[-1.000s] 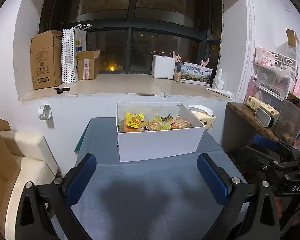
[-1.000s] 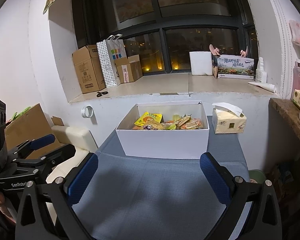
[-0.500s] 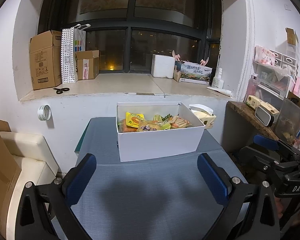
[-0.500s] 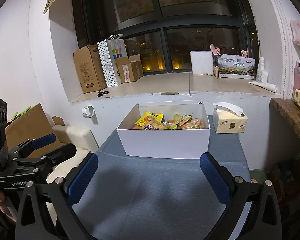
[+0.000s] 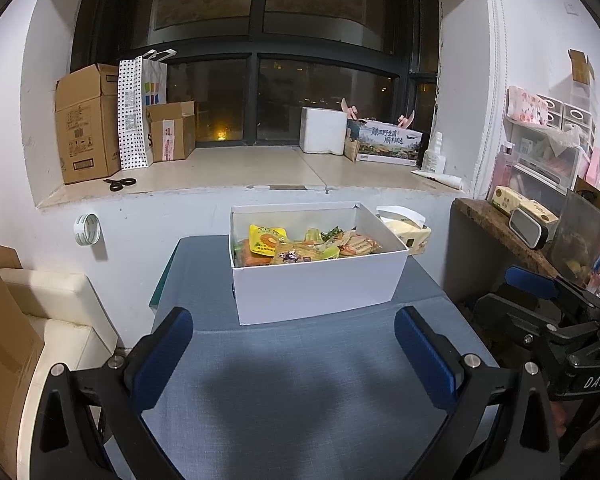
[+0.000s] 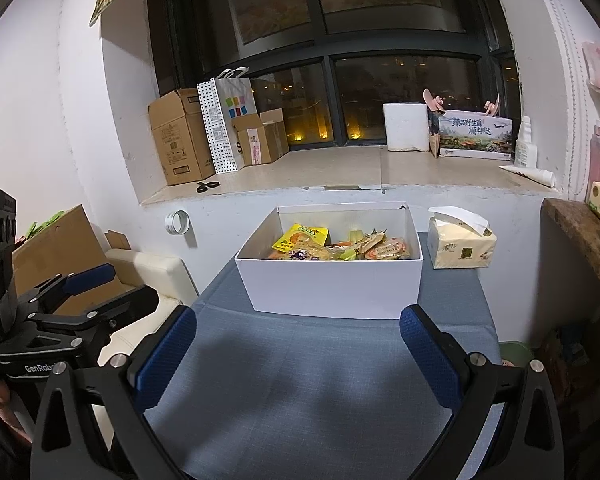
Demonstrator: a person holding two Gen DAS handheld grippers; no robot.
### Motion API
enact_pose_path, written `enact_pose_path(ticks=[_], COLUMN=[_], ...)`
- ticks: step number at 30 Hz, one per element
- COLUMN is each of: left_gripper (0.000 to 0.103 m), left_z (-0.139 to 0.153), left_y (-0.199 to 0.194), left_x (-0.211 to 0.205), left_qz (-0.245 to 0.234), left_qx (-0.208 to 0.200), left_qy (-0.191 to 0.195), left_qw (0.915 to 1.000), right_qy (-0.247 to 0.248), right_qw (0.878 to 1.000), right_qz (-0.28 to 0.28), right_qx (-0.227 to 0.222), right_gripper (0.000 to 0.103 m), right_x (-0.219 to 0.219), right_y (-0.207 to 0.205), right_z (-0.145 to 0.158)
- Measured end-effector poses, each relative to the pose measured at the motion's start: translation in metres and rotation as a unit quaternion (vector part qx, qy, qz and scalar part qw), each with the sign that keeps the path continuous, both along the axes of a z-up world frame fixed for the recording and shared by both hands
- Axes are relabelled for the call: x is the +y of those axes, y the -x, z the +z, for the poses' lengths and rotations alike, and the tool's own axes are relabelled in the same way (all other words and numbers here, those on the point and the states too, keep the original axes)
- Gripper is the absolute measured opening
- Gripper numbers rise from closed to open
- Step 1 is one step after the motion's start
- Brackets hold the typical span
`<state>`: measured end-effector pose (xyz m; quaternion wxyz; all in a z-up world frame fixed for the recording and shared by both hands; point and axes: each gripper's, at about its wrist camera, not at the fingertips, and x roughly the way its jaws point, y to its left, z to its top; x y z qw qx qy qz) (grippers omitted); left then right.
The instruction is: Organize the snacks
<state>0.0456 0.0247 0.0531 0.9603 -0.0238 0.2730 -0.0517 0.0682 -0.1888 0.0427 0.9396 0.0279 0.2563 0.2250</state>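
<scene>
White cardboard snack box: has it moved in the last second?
No. The white cardboard snack box sits beside the yellow tissue pack as before.

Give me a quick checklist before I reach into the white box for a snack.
1. Left hand-held gripper open and empty: ok.
2. Right hand-held gripper open and empty: ok.
3. White box uncovered, snacks reachable from above: ok.
4. Blue table bare between grippers and box: ok.
5. Tissue pack standing apart from the box: ok.
6. Where the snacks should go: cannot tell.
</scene>
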Motion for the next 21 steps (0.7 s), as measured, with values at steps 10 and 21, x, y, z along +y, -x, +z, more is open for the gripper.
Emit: enact_pose_path(ticks=[10, 21], left_gripper=[0.103, 0.103], left_z=[-0.0007, -0.0037], left_y=[0.0011, 0.0010], left_x=[-0.0025, -0.0016], left_qz=[0.000, -0.001], left_qx=[0.001, 0.003], left_qy=[-0.004, -0.004], left_qw=[1.0000, 1.0000], right_qy=[-0.002, -0.002], right_qw=[1.000, 1.000], right_qz=[-0.001, -0.001], right_qx=[0.002, 0.002], right_gripper=[0.103, 0.103], right_x=[0.0005, 0.0006], right_y=[-0.0007, -0.0009], right_z=[-0.0015, -0.0019])
